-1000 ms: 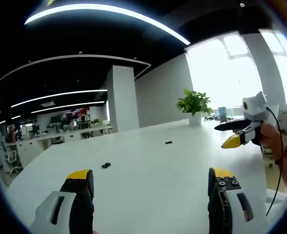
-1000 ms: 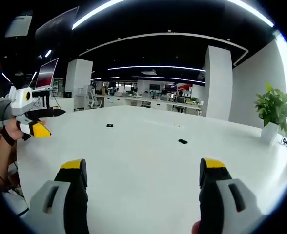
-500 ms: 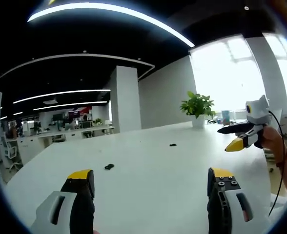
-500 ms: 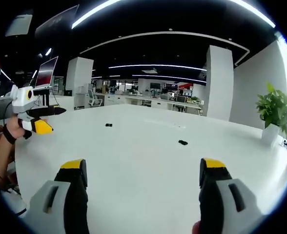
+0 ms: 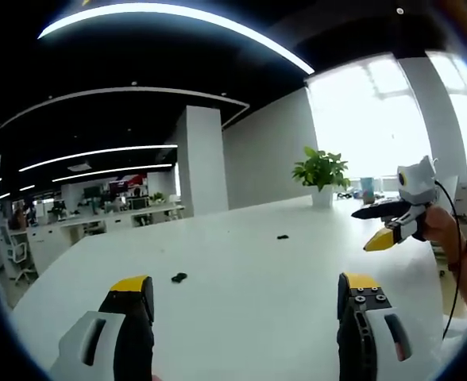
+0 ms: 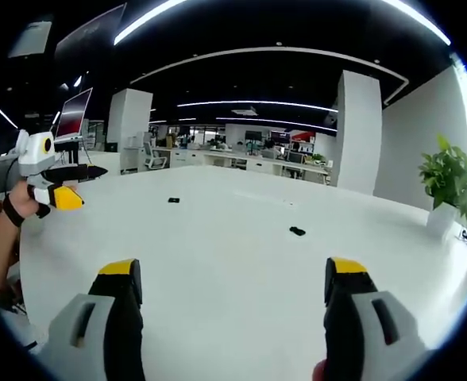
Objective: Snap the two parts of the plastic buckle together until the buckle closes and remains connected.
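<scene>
Left gripper point(image 5: 245, 290) and right gripper point(image 6: 233, 274) both wide, empty; buckle halves point(image 5: 179, 278) point(image 5: 282, 236) ahead on table point(image 5: 241, 262), well apart.

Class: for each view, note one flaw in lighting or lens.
Left gripper view: the window is blown out white, glare washing the plant. Right gripper view: fisheye bends the ceiling lights into arcs; the buckle parts are tiny and unclear.

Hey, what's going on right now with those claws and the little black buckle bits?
Left gripper and right gripper open, empty. Two buckle parts lie apart on the white table. Nothing blocking.
</scene>
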`<action>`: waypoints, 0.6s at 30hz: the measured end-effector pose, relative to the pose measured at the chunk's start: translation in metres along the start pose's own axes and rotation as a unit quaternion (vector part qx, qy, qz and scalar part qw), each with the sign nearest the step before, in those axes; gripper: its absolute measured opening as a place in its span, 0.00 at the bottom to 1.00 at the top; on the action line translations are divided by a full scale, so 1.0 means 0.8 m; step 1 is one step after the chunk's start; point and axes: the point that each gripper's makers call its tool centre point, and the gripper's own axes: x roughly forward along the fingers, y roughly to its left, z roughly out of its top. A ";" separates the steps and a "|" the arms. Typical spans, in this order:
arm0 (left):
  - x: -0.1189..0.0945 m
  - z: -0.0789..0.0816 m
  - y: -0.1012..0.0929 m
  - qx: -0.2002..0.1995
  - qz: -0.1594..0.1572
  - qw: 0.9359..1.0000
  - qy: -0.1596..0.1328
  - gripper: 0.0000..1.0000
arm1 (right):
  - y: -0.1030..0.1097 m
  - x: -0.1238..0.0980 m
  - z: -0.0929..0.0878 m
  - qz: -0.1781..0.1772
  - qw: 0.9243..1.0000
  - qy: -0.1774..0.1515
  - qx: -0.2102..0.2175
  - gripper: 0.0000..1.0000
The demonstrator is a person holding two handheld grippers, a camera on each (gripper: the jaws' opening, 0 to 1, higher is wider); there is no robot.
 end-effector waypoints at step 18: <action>0.014 -0.001 0.002 -0.003 -0.009 1.000 0.007 0.98 | -0.015 0.021 0.015 0.001 1.000 0.005 -0.009 0.97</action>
